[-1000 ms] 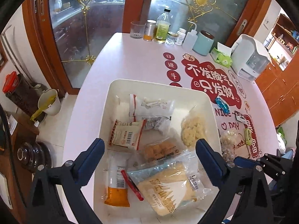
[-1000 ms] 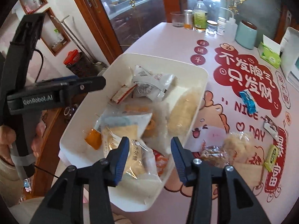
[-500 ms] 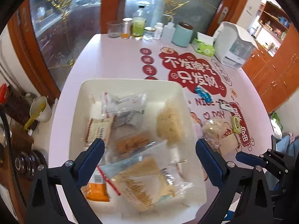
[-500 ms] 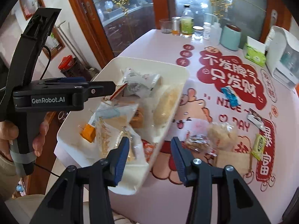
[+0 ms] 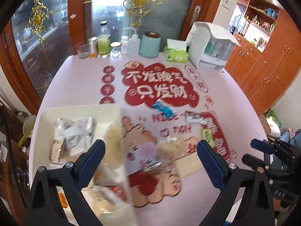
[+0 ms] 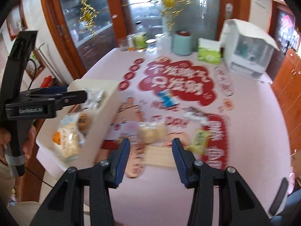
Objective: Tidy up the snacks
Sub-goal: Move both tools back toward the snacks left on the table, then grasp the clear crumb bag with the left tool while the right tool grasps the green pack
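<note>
White tray (image 5: 79, 111) at 9 o'clock holds sorted snacks; loose packets (image 6: 153, 130) lie on the pink surface (image 5: 79, 79) beside it, likely next. Left claw (image 5: 150, 152) wide, empty; right claw (image 6: 150, 150) half-open, empty, above packets.

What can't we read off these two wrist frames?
- Tray contents: left wrist view smears them with motion blur, and the left gripper covers the near part.
- Clear-wrapped snacks just beyond the right gripper: blurred in the right wrist view, so the count cannot be told.
- Green packet: label blurred, unreadable.
- Bottles at the far edge: too small for labels.
</note>
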The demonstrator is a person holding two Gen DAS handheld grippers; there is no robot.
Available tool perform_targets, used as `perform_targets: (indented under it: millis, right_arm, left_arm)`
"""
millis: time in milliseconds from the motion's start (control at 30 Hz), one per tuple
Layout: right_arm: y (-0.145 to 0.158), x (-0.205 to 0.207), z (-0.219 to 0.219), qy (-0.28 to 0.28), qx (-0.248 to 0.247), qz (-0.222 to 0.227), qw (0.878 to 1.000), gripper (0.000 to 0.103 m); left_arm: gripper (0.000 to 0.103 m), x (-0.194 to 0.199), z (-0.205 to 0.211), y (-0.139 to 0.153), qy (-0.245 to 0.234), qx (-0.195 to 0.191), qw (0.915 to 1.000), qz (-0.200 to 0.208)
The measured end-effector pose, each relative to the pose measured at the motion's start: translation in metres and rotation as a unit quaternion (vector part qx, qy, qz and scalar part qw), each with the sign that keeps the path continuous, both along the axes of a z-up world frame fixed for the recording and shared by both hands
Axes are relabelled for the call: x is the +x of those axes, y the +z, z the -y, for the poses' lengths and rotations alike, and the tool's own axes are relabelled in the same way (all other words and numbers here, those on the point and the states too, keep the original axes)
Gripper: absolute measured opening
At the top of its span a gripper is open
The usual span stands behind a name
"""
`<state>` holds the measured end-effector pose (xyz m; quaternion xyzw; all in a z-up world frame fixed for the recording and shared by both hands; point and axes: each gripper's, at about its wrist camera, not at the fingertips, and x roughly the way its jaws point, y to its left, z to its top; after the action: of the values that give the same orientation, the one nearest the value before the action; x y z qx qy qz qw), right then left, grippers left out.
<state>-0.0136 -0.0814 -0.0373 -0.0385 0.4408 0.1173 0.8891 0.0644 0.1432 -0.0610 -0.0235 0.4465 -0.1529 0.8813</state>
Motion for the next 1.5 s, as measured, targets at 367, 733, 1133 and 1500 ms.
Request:
perform_targets:
  millis: [367,733,1133,1500]
  right_arm:
    - [-0.004,0.034,0.099,0.001,0.012,0.002,1.000,0.047]
    - [-0.065,0.070,0.113,-0.016,0.043,-0.071,0.996,0.047]
    - [-0.133,0.100,0.108,-0.061,0.055,-0.153,0.985,0.047]
    - [-0.172,0.128,0.095,-0.090,0.047,-0.188,0.977,0.047]
  left_arm:
    - [0.098,0.003,0.077,0.002,0.008,0.038,0.9992,0.012]
    - [0.098,0.031,0.120,-0.080,-0.111,0.106,0.9833,-0.097]
    - [0.098,0.082,0.134,-0.163,-0.178,0.125,0.9533,-0.210]
    - [0.094,0.102,0.135,-0.194,-0.200,0.120,0.9432,-0.237]
